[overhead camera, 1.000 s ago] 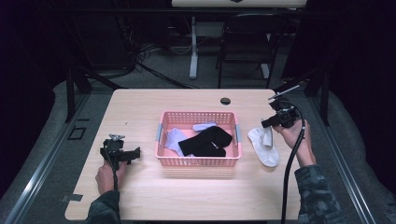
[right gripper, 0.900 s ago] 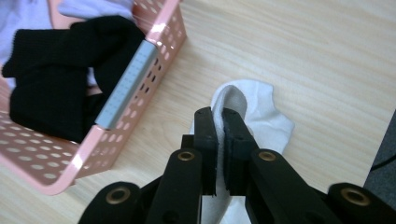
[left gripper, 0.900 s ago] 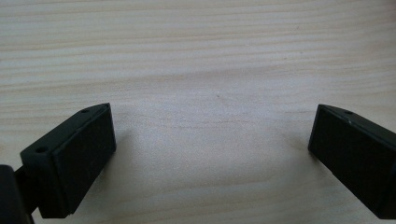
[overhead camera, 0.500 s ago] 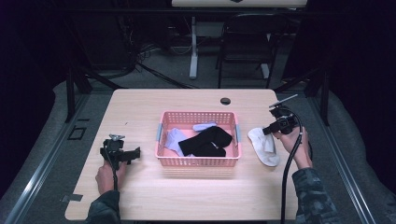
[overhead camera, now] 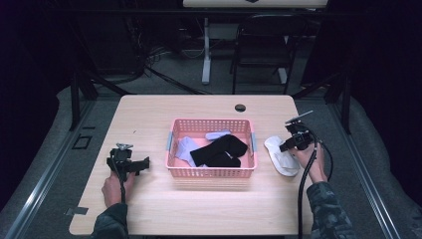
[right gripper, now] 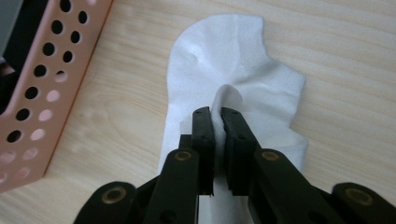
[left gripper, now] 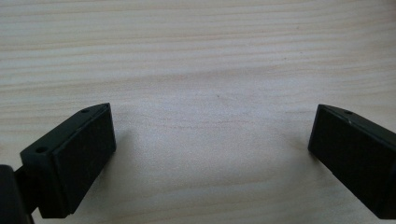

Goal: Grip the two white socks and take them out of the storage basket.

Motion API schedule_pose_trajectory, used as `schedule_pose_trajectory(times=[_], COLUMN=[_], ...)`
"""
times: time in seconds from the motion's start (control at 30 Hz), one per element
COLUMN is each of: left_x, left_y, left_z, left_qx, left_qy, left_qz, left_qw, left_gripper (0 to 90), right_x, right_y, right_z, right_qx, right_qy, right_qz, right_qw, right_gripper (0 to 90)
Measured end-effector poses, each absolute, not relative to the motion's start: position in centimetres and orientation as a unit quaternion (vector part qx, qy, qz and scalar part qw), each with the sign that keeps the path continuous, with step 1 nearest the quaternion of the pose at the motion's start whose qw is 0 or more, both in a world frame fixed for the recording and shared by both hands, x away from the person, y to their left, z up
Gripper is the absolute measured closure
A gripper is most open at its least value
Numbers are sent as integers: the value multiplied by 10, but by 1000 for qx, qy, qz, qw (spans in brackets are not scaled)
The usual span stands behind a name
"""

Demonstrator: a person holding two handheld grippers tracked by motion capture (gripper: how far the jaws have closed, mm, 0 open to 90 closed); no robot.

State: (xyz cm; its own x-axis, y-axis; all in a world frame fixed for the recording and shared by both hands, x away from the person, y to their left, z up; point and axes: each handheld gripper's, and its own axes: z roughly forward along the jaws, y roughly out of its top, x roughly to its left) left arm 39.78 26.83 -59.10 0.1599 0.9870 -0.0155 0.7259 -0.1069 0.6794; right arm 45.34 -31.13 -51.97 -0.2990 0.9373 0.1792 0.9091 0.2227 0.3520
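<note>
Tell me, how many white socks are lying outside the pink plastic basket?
1. The white ankle sock lies on the wooden table right of the pink perforated plastic basket, pinched by the right gripper. Others may hide inside the basket.

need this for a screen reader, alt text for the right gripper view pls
The right gripper has its two black jaws pinched shut on a raised fold of a white ankle sock that lies flat on a light wooden table. A pink perforated basket stands at the left edge.
</note>
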Motion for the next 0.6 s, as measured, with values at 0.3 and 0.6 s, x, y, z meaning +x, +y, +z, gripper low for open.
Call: schedule_pose_trajectory(times=[0.3, 0.6], left_x=[398, 398], left_y=[268, 268], left_z=[-591, -591], left_qx=[707, 707], left_qy=[605, 605], left_qz=[231, 231], left_qw=[282, 283], left_gripper=[7, 7], right_x=[452, 434], right_y=[-308, -307], right_z=[-522, -493], right_qx=[591, 569], right_qy=[781, 790], right_qz=[199, 218], right_qw=[45, 71], right_gripper=[705, 295])
